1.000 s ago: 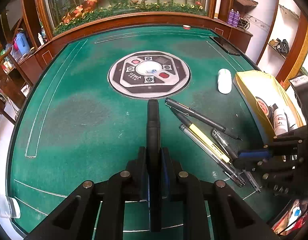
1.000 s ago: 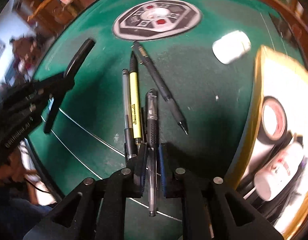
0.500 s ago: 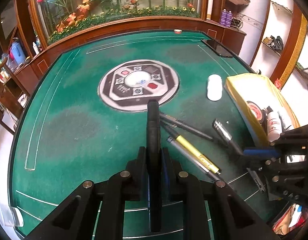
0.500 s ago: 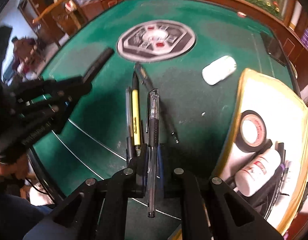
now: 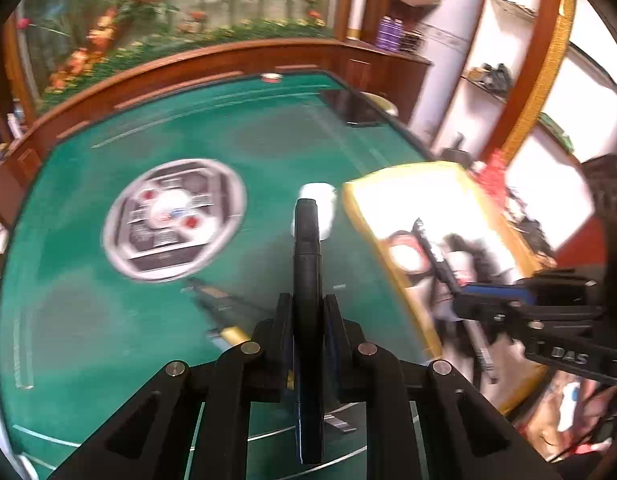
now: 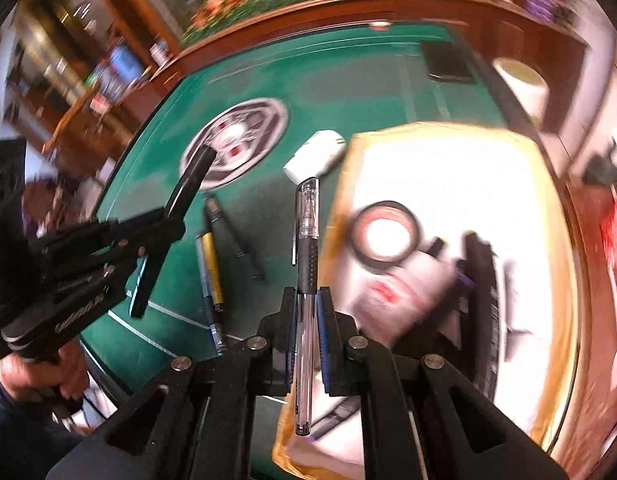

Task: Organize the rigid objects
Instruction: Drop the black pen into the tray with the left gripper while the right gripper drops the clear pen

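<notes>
My left gripper (image 5: 308,312) is shut on a thick black marker (image 5: 306,248) that sticks out ahead of it, above the green table. My right gripper (image 6: 307,304) is shut on a clear pen with a black grip (image 6: 307,236), held over the left rim of the yellow-edged tray (image 6: 336,208). The left wrist view shows the right gripper (image 5: 488,304) over the tray (image 5: 364,216). The left gripper (image 6: 164,224) appears at the left of the right wrist view. A yellow pen (image 6: 212,268), a black pen (image 6: 236,240) and a clear pen (image 6: 208,300) lie on the felt.
The tray holds a roll of black tape (image 6: 384,236), a white bottle (image 6: 400,292) and dark pens. A white oblong object (image 6: 316,156) lies just left of the tray. A round control panel (image 5: 172,220) marks the table's centre. A dark phone (image 5: 352,110) lies at the far right edge.
Both grippers have risen and swung right toward the tray, each keeping its pen. The pens on the felt stayed put. The picture is now blurred by motion.
</notes>
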